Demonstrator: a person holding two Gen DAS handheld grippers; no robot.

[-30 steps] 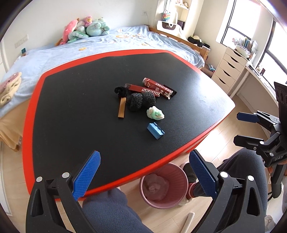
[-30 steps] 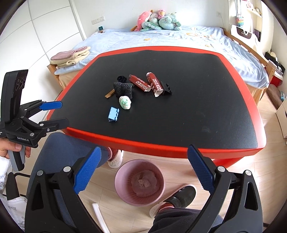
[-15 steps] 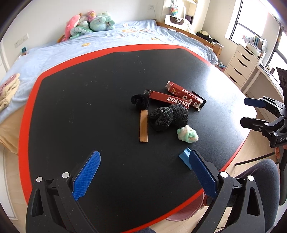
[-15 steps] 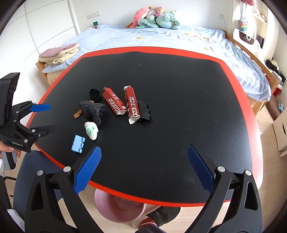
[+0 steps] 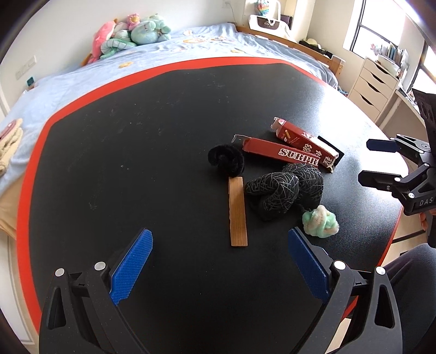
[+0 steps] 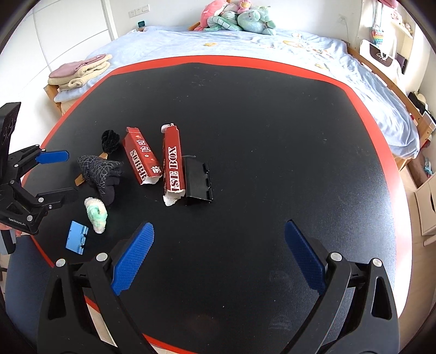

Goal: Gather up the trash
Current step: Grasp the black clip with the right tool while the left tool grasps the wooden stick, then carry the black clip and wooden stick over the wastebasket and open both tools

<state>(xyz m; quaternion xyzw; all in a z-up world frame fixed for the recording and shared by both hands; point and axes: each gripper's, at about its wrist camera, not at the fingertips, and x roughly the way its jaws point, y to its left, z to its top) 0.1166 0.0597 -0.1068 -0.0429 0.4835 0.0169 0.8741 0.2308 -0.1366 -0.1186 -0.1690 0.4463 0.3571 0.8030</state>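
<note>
A pile of trash lies on the black table (image 5: 136, 136): two torn red boxes (image 5: 280, 151) (image 6: 172, 166), a black patterned cloth (image 5: 283, 188) (image 6: 102, 170), a black fuzzy coil (image 5: 226, 159), a wooden strip (image 5: 238, 211), a green-white wad (image 5: 320, 221) (image 6: 96, 213), a blue block (image 6: 77, 237) and a black tray (image 6: 196, 179). My left gripper (image 5: 219, 266) is open and empty, just short of the wooden strip. My right gripper (image 6: 218, 256) is open and empty over the table, right of the pile.
The table has a red rim (image 6: 381, 141). A bed (image 6: 245, 40) with plush toys (image 6: 237, 16) stands behind it. Folded blankets (image 6: 79, 70) lie at the left. White drawers (image 5: 373, 84) stand at the right.
Both grippers have moved forward over the table toward the pile. The pink bin below the table edge has dropped out of view. Nothing was grasped.
</note>
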